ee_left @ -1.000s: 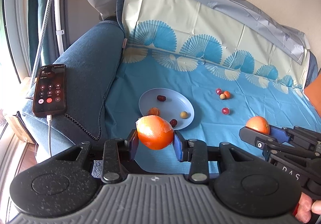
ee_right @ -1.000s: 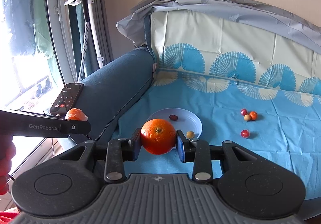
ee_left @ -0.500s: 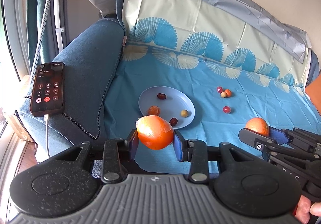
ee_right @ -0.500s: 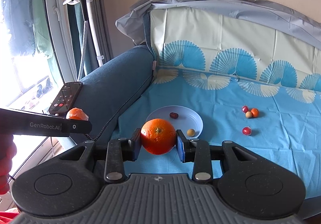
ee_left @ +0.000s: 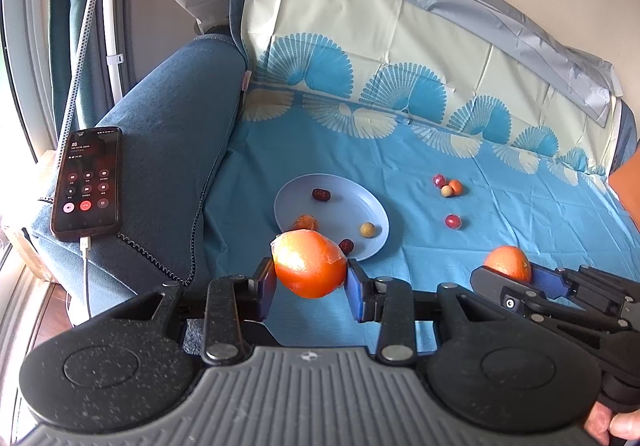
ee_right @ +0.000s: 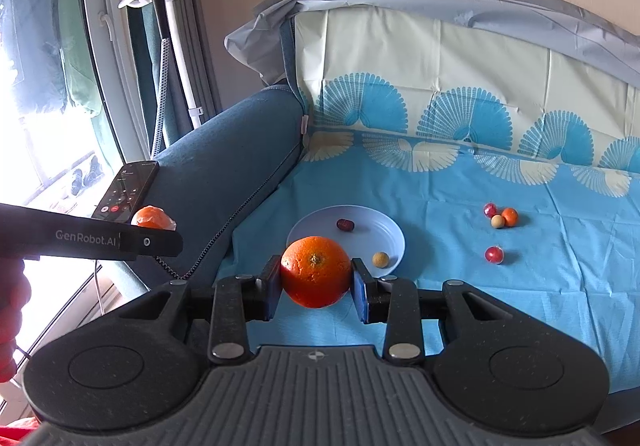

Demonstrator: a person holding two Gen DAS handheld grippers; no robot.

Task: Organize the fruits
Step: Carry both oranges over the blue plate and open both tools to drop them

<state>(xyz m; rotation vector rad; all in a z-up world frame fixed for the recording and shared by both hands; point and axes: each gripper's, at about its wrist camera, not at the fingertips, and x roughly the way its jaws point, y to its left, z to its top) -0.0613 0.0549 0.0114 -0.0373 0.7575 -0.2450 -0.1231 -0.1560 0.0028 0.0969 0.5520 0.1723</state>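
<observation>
My left gripper (ee_left: 310, 280) is shut on a plastic-wrapped orange (ee_left: 309, 263), held above the near edge of a light blue plate (ee_left: 352, 206). My right gripper (ee_right: 316, 282) is shut on a bare orange (ee_right: 316, 272), also in front of the plate (ee_right: 384, 230). On the plate lie two dark red dates (ee_left: 321, 195), a small tan fruit (ee_left: 367, 230) and a small orange fruit (ee_left: 305, 223). Each gripper shows in the other's view: the right one (ee_left: 516, 274) at the right, the left one (ee_right: 160, 230) at the left.
Three small fruits (ee_left: 447, 185) cluster on the blue patterned sofa cover (ee_left: 500, 230) right of the plate, with a red one (ee_left: 453, 221) nearer. A phone (ee_left: 87, 184) on a cable lies on the blue sofa arm (ee_left: 168, 150). A garment steamer stand (ee_right: 168, 46) is by the window.
None of note: both grippers keep their oranges and barely shift; the scene slides slightly up in the left wrist view and down in the right wrist view.
</observation>
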